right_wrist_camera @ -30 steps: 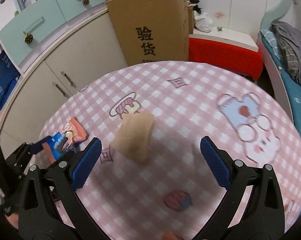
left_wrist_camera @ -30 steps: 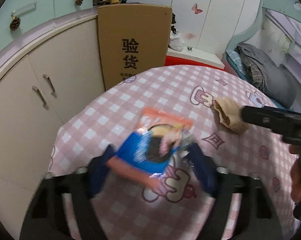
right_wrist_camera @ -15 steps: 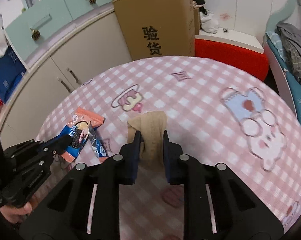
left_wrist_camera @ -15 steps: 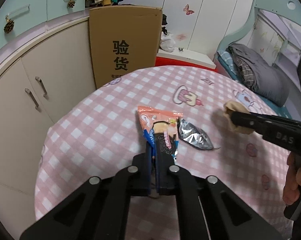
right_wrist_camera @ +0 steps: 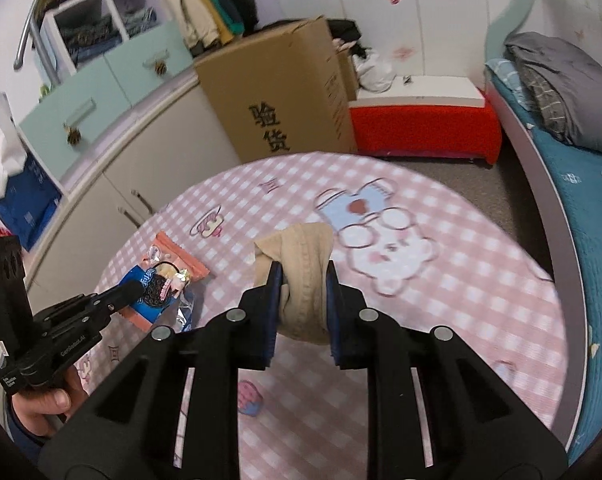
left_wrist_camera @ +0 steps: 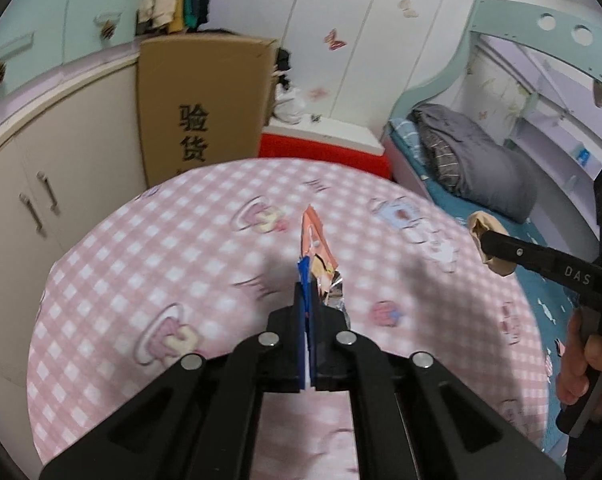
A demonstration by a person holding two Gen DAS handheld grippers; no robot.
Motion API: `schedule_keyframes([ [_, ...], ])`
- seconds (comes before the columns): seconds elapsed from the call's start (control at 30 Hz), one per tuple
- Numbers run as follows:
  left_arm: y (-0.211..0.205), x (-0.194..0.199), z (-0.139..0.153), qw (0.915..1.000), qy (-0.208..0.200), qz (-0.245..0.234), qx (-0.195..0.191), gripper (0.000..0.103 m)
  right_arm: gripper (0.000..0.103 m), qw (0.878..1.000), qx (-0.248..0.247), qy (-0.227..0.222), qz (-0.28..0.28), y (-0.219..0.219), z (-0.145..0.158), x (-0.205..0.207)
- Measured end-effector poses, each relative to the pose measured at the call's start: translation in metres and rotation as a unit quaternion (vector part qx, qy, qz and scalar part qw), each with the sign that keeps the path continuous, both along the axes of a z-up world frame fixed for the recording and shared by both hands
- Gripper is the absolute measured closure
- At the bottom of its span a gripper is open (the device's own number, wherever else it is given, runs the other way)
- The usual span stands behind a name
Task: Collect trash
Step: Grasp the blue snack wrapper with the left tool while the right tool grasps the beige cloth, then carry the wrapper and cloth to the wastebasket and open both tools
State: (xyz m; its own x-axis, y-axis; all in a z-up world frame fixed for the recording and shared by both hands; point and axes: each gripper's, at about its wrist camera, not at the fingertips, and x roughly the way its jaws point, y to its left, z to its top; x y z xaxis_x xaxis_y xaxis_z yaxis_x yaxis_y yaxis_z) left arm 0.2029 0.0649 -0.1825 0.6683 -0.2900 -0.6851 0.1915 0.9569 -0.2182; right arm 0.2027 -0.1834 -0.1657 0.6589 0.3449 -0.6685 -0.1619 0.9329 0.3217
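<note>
My left gripper [left_wrist_camera: 309,300] is shut on an orange and blue snack wrapper [left_wrist_camera: 315,246], which stands edge-on above the pink checked table [left_wrist_camera: 161,264]; a silver torn end hangs at its right. In the right wrist view the same wrapper [right_wrist_camera: 163,276] shows in that gripper's [right_wrist_camera: 135,286] tip at the left. My right gripper [right_wrist_camera: 301,280] is shut on a crumpled beige wad [right_wrist_camera: 301,264], lifted off the table. From the left wrist view that wad [left_wrist_camera: 487,236] sits in the right gripper's tip at the right edge.
A tall cardboard box [right_wrist_camera: 277,88] stands behind the table beside cream cabinets [left_wrist_camera: 41,184]. A red bench [right_wrist_camera: 421,124] and a bed with grey bedding [right_wrist_camera: 553,80] lie to the right. A hand [left_wrist_camera: 585,364] holds the right gripper's handle.
Both grippers closed from open, the left on the wrapper and the right on the beige wad. Both then rose and drew back, lifting their items off the table.
</note>
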Motion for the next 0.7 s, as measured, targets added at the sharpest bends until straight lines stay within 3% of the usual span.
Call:
schedule_keyframes([
  [0.23, -0.066, -0.013, 0.038, 0.9981, -0.042, -0.045, 0.007, 0.102, 0.083, 0.998, 0.025, -0.032, -0.049, -0.067, 0.017, -0.028],
  [0.47, -0.155, -0.024, 0.071, 0.9923, -0.080, -0.093, -0.011, 0.102, 0.083, 0.991, 0.029, -0.065, -0.111, -0.155, 0.032, -0.066],
  [0.7, -0.246, -0.036, 0.079, 0.9830, -0.087, -0.160, -0.022, 0.102, 0.083, 0.977, 0.035, -0.074, -0.199, -0.246, 0.027, -0.109],
])
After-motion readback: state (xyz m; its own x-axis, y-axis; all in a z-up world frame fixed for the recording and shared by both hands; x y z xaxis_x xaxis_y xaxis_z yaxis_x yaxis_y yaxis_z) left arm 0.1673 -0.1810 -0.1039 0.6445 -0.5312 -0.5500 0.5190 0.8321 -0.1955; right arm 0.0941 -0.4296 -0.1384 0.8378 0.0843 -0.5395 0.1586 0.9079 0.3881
